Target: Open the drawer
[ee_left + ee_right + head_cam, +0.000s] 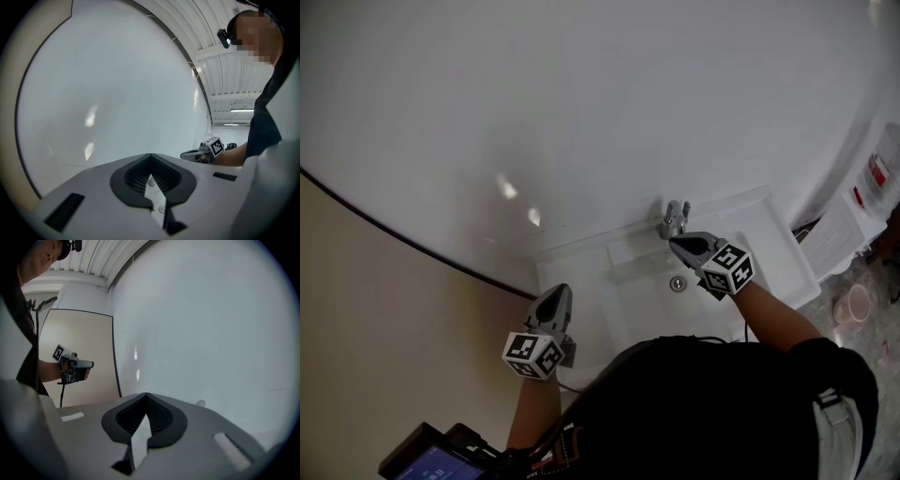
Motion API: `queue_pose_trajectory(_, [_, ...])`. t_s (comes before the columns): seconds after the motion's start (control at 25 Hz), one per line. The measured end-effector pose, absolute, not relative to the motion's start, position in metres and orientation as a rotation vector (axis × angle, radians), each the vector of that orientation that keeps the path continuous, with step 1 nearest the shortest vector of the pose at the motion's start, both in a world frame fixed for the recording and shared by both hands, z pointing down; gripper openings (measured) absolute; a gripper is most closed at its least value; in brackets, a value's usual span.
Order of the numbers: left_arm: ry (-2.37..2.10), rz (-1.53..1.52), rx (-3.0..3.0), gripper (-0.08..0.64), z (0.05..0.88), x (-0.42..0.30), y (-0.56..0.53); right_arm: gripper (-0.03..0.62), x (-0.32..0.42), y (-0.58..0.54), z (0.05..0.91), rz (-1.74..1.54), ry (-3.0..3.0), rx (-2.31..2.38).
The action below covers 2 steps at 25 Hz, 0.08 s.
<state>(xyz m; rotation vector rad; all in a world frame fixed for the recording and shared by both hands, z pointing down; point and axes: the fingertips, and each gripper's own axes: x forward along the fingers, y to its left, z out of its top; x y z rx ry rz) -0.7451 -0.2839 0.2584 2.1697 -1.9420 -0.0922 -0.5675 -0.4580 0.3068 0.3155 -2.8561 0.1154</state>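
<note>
No drawer shows in any view. In the head view I stand at a white washbasin (628,300) with a chrome tap (675,220) and a drain (678,283). My right gripper (677,244) hovers over the basin just in front of the tap, jaws together with nothing between them. My left gripper (559,293) is held over the basin's left edge, also shut and empty. In the left gripper view the left gripper (150,158) faces the white wall, with the right gripper (187,154) beyond. The right gripper view shows the right gripper (146,397) shut and the left gripper (89,364) at left.
A glossy white wall panel (581,112) fills the space behind the basin, bordered by a black line against a beige wall (366,309). At right are a white container with a red label (877,173) and a pink cup (858,302). A small screen (436,461) sits at lower left.
</note>
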Motion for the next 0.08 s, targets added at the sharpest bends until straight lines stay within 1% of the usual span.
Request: queue_pose_trajectory(0.08, [-1.942, -0.092, 2.171, -0.005, 0.2583, -0.7445, -0.2844, -0.002, -0.5668, -0.4582, 0.3076, 0.118, -2.854, 0.315])
